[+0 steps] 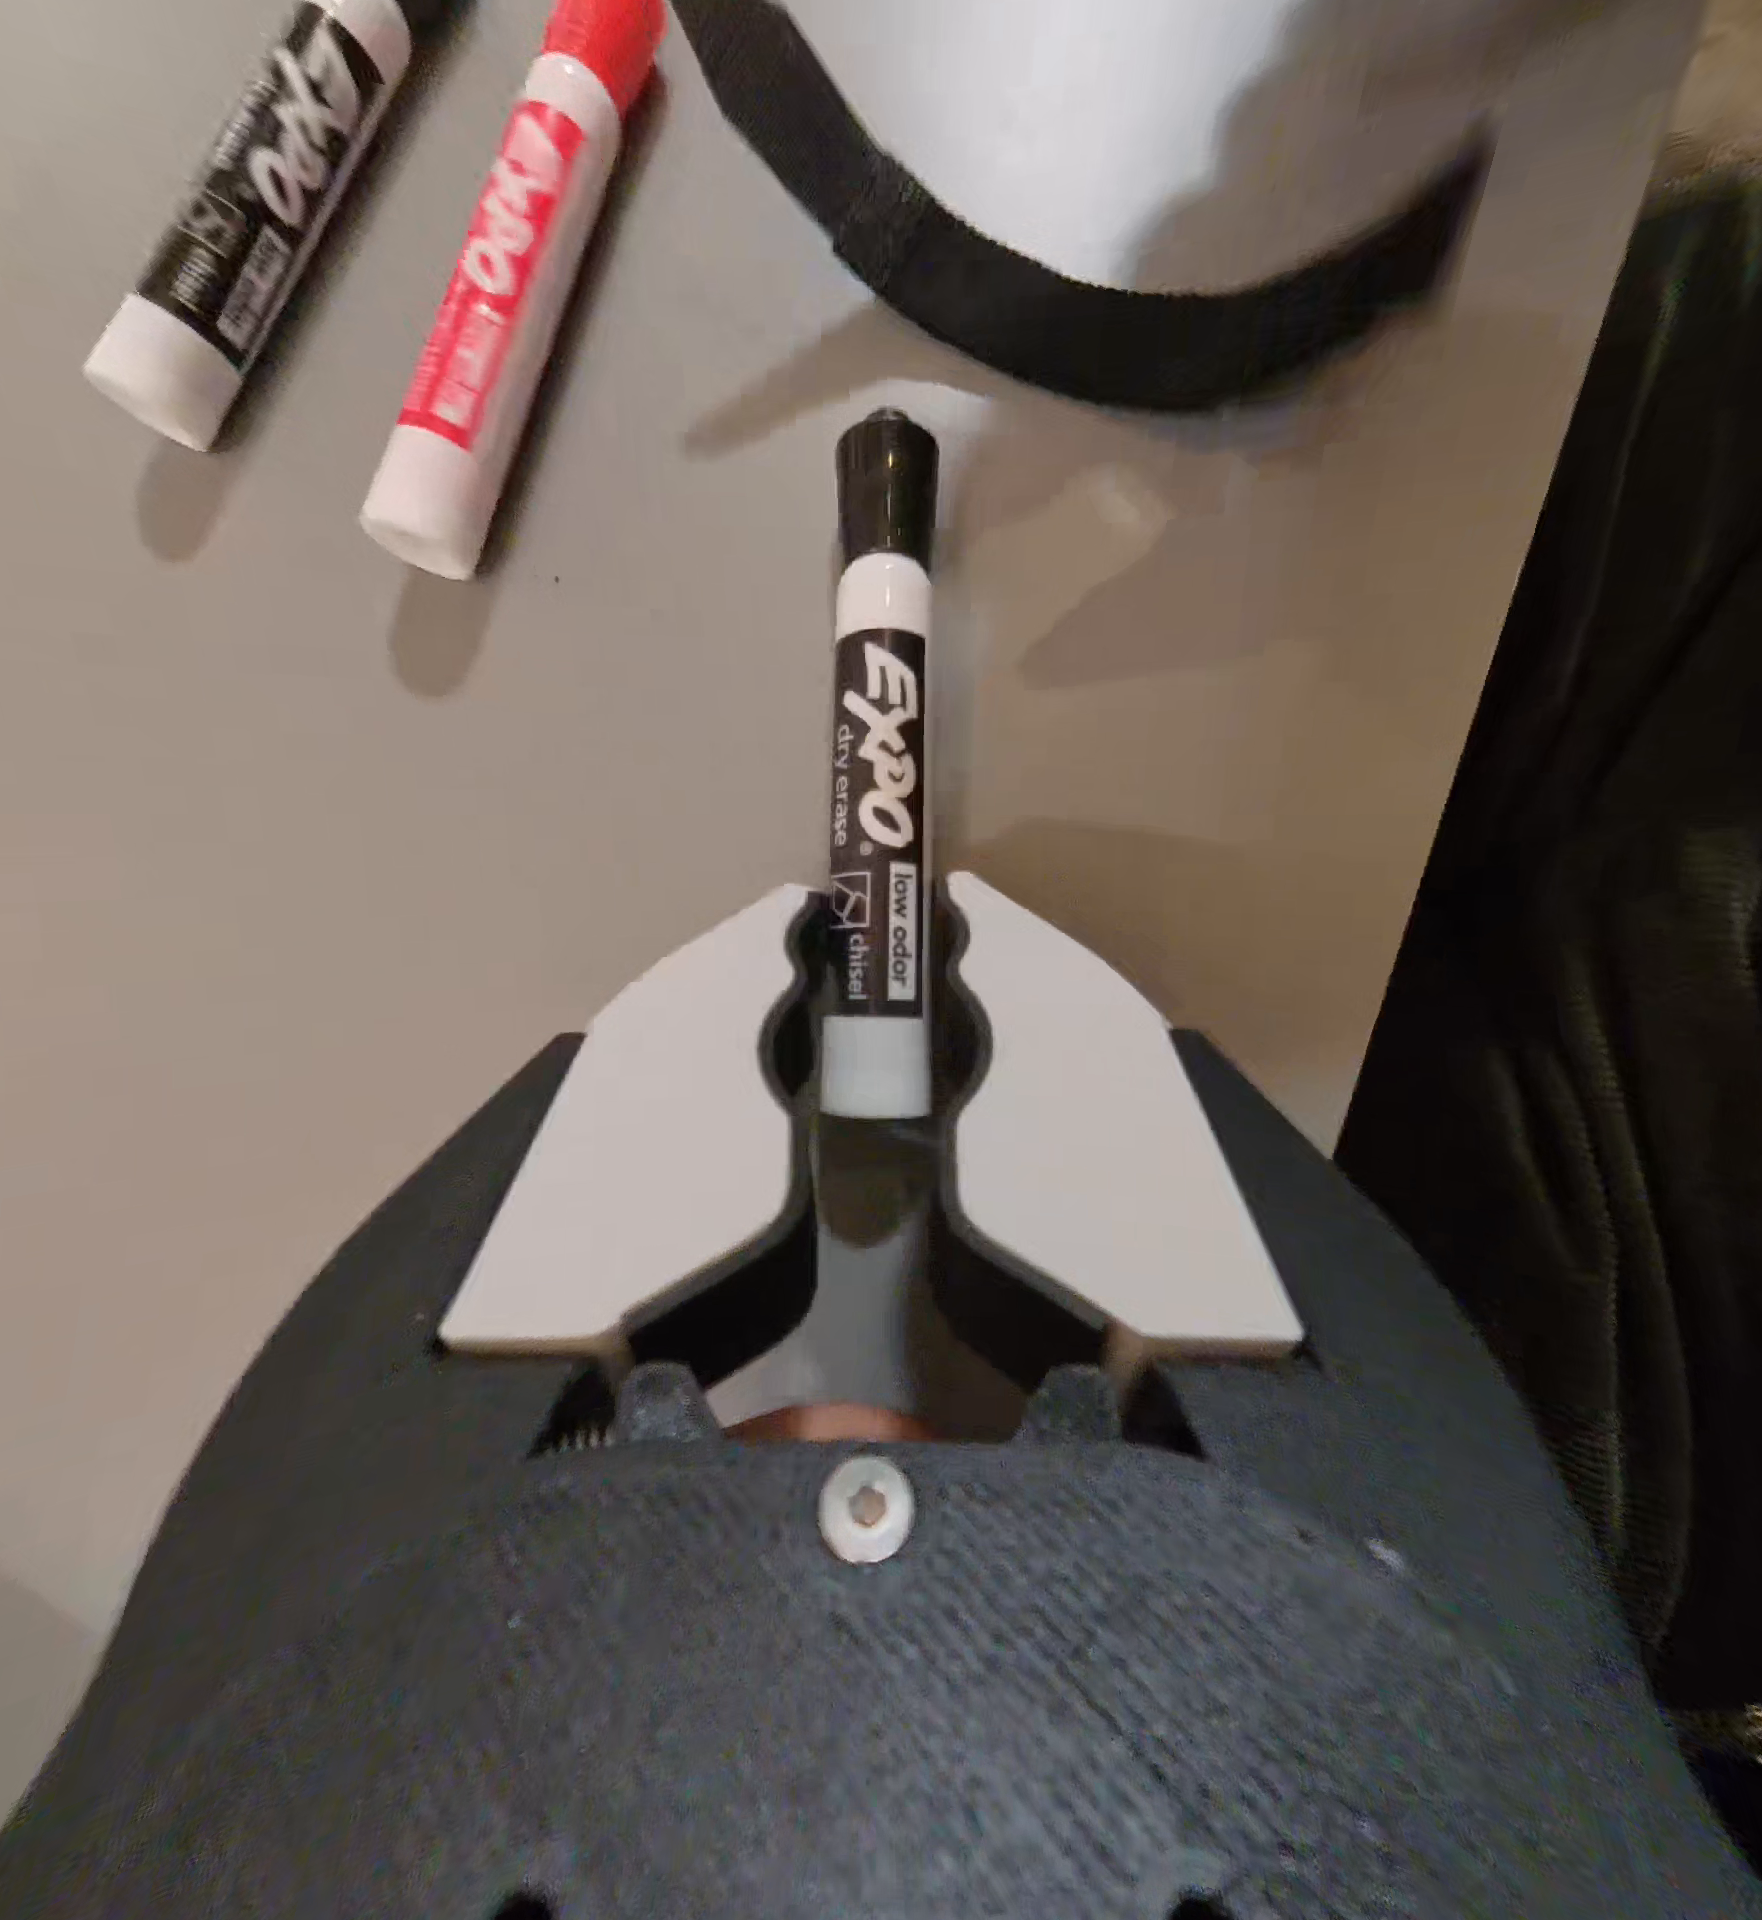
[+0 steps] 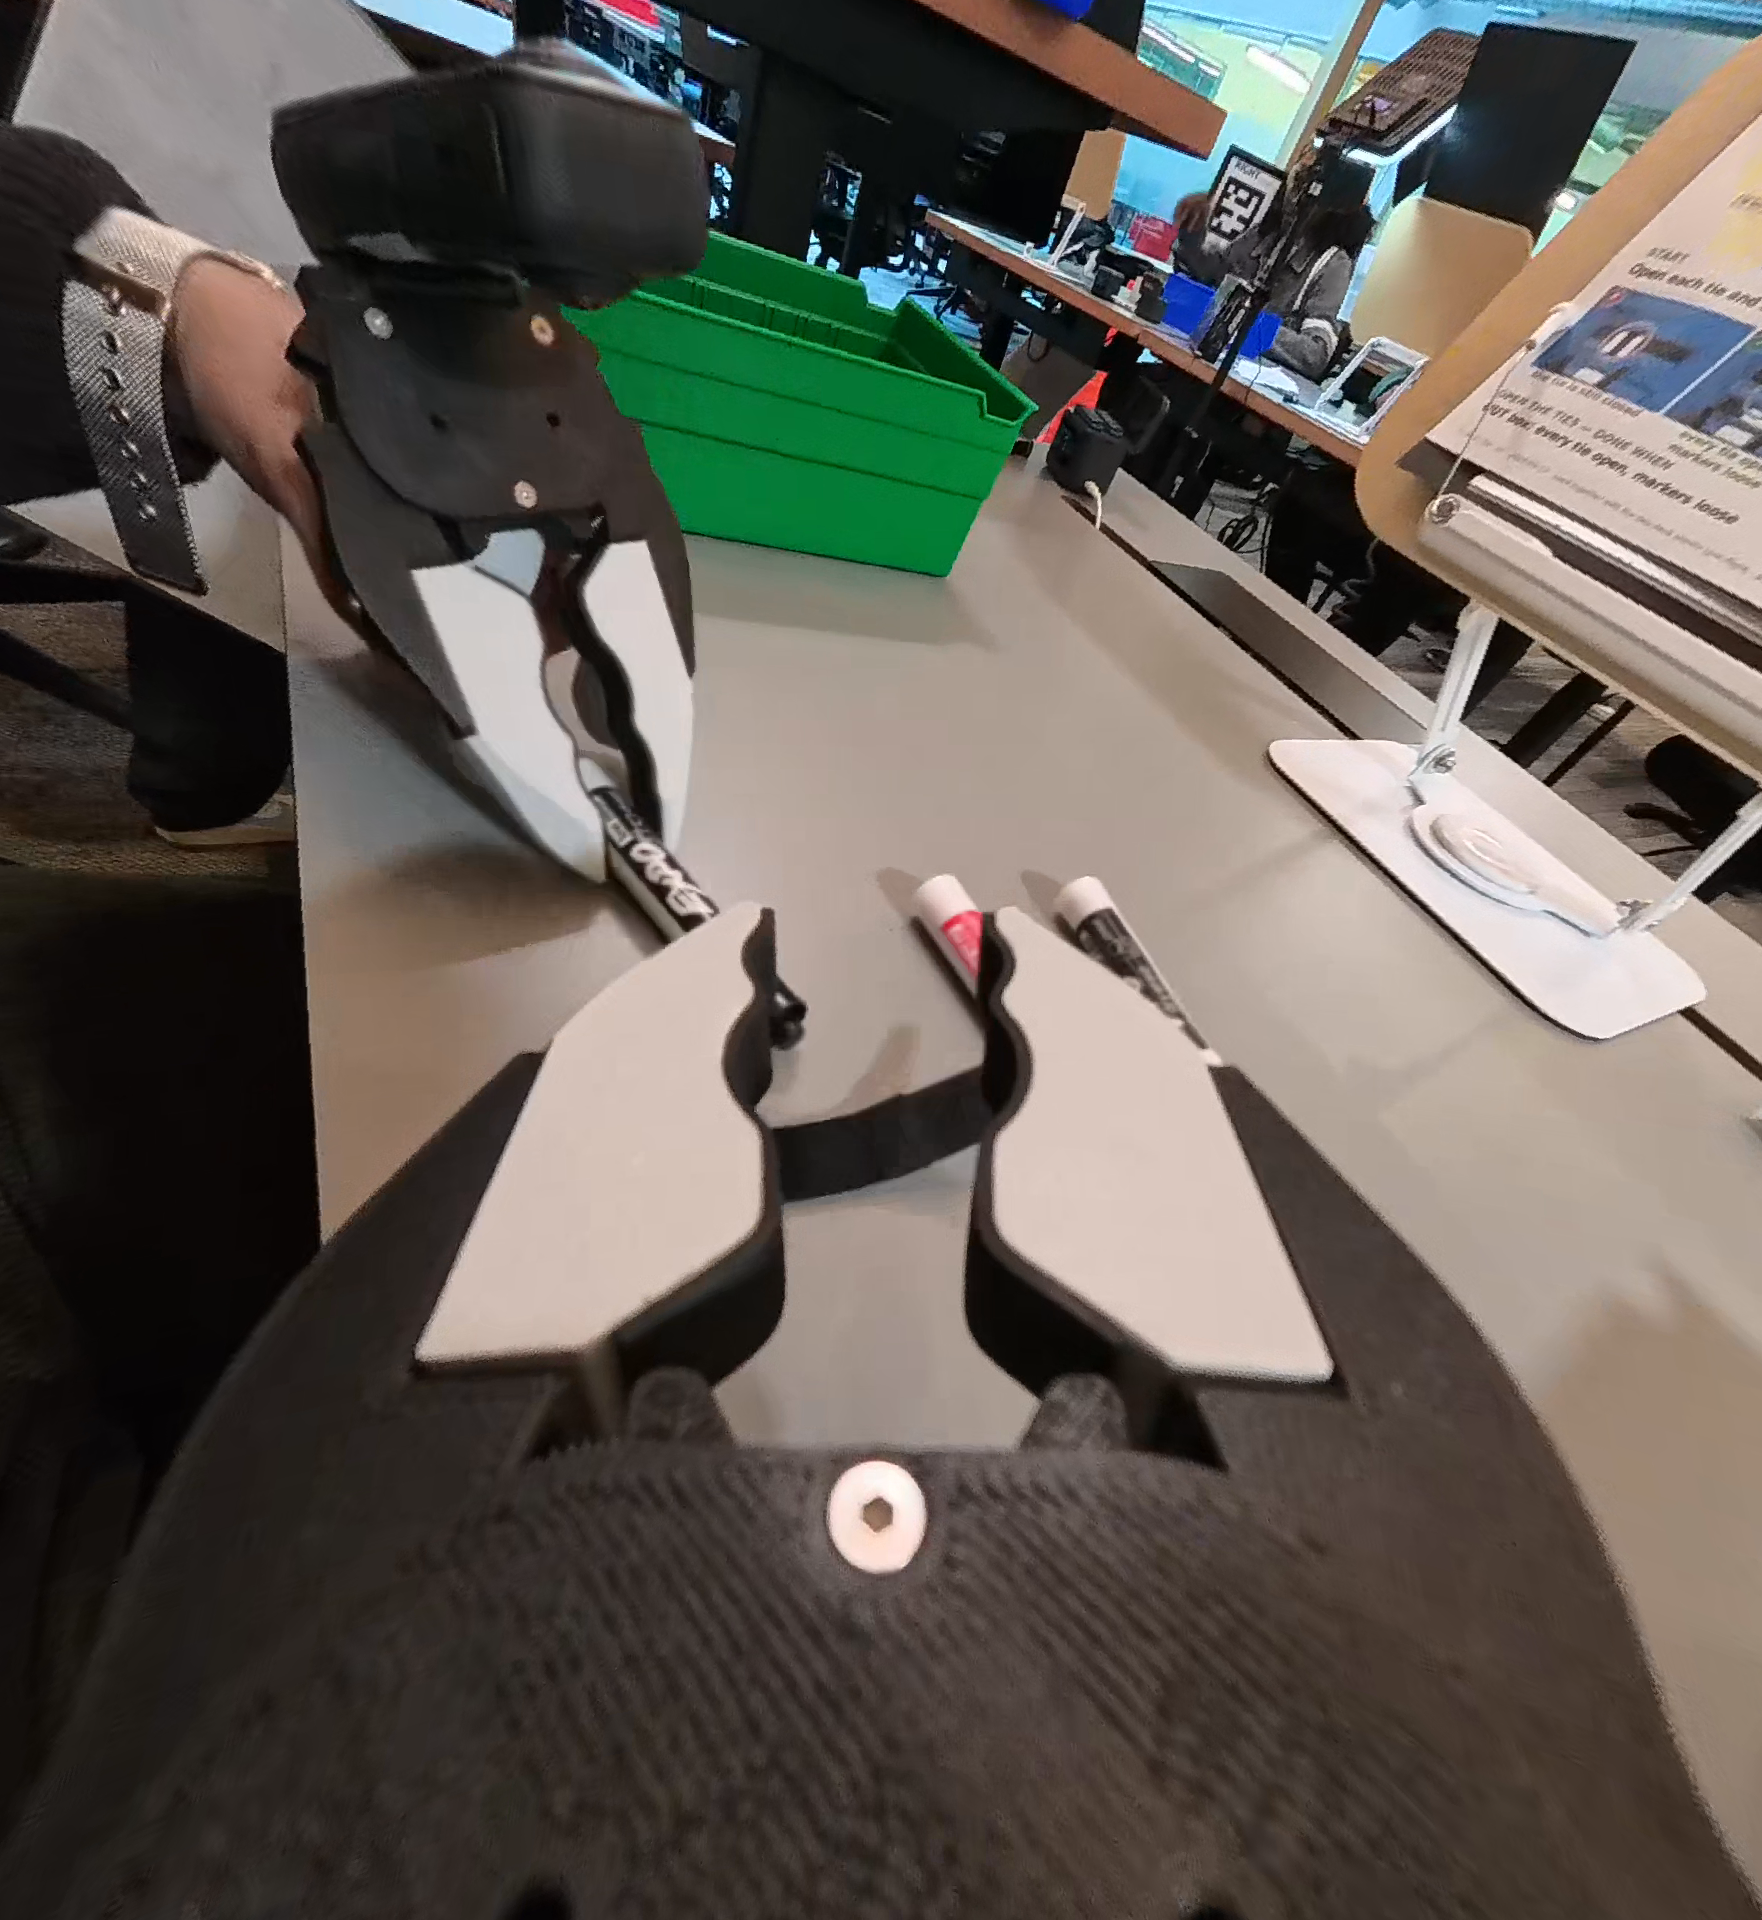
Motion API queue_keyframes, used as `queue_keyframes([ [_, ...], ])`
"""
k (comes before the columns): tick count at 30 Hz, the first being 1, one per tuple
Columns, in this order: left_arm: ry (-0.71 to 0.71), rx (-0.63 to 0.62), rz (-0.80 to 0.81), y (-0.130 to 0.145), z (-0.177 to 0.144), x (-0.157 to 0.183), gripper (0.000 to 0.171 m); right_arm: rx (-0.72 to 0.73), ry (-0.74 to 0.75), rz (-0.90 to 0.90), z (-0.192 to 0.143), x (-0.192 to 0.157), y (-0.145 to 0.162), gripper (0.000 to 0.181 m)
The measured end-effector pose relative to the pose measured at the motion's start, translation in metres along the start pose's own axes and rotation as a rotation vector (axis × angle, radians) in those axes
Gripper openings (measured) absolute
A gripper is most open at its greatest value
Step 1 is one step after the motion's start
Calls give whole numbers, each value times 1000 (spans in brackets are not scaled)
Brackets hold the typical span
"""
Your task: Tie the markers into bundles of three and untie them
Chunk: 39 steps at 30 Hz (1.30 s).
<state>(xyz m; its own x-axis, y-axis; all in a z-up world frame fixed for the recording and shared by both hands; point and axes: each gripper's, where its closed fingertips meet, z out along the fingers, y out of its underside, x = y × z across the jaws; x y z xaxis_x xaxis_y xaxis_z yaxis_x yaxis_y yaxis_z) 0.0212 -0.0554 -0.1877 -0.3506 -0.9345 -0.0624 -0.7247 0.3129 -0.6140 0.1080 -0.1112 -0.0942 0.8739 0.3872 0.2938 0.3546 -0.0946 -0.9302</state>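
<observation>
My left gripper (image 1: 877, 896) is shut on the lower barrel of a black marker (image 1: 879, 748), which points forward just above the grey table (image 1: 233, 935). In the right wrist view this gripper (image 2: 638, 831) comes in from the left, tilted down, with its marker (image 2: 664, 883). My right gripper (image 2: 882, 925) is open. A black strap (image 2: 877, 1143) crosses the gap between its fingers, on the table. The strap (image 1: 1116, 322) curves ahead of the held marker's cap. A red marker (image 1: 518, 281) (image 2: 950, 925) and a second black marker (image 1: 253, 208) (image 2: 1116, 935) lie loose, side by side.
Stacked green bins (image 2: 815, 416) stand at the back of the table. A tilted instruction board on a white stand (image 2: 1479, 883) is at the right. The table's left edge (image 2: 300, 935) is close to the left gripper. Dark clothing (image 1: 1635, 935) lies beyond the edge. About 15 cm separates my left fingertips from my right.
</observation>
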Motion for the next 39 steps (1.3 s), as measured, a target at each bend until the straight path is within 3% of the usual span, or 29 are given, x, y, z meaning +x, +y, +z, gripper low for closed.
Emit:
queue_keyframes([
  [7,23,-2,23,-2,-2,0,23,-12,16,-18,-1,1,2,37],
  [15,33,133,26,-25,-16,1,22,-26,-5,-40,0,-5,4,40],
  [19,35,153,72,-35,-16,9,22,-54,-70,-71,2,-22,5,49],
  [25,37,279,105,-65,-29,22,21,-121,-94,-194,8,-39,12,55],
  [31,56,293,209,-83,-21,52,21,-158,-114,-251,8,-46,17,56],
  [36,62,337,279,-102,-21,75,21,-234,-162,-339,7,-55,31,53],
  [39,45,308,304,-100,-16,78,21,-257,-181,-385,4,-58,34,37],
])
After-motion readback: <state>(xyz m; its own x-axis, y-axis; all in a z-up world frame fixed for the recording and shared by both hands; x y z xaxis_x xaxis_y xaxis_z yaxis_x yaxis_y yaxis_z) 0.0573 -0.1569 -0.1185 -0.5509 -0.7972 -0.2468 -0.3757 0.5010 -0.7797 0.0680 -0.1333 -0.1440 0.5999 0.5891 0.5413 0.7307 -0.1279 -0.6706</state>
